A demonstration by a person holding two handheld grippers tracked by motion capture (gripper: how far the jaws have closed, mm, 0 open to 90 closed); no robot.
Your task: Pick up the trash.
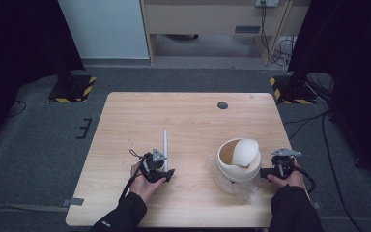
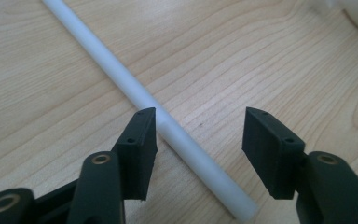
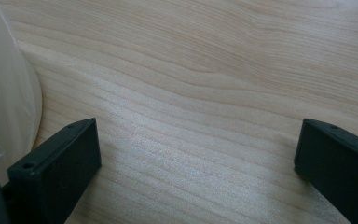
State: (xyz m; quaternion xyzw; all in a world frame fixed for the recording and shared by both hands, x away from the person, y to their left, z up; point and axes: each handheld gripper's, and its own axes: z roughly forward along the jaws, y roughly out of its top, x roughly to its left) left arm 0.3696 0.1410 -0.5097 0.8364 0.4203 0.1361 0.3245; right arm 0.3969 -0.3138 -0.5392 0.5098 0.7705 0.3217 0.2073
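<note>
A thin white rod (image 1: 164, 148) lies flat on the wooden table (image 1: 193, 116), running away from the person. My left gripper (image 1: 160, 170) is low over its near end, open. In the left gripper view the rod (image 2: 121, 77) runs diagonally between the jaws, close against the left finger (image 2: 137, 144) and apart from the right one. A white bowl-shaped lamp part with a rounded white piece inside (image 1: 239, 162) stands in clear plastic wrap at the right. My right gripper (image 1: 279, 170) is just right of it, open, above bare table (image 3: 205, 93). The plastic wrap (image 3: 4, 93) shows at the left edge.
A small dark round grommet (image 1: 222, 105) sits near the table's far edge. Grey carpet surrounds the table, with black stand bases with yellow-black stripes (image 1: 72, 87) at the back left and right. Cables (image 1: 328, 145) trail on the floor at the right.
</note>
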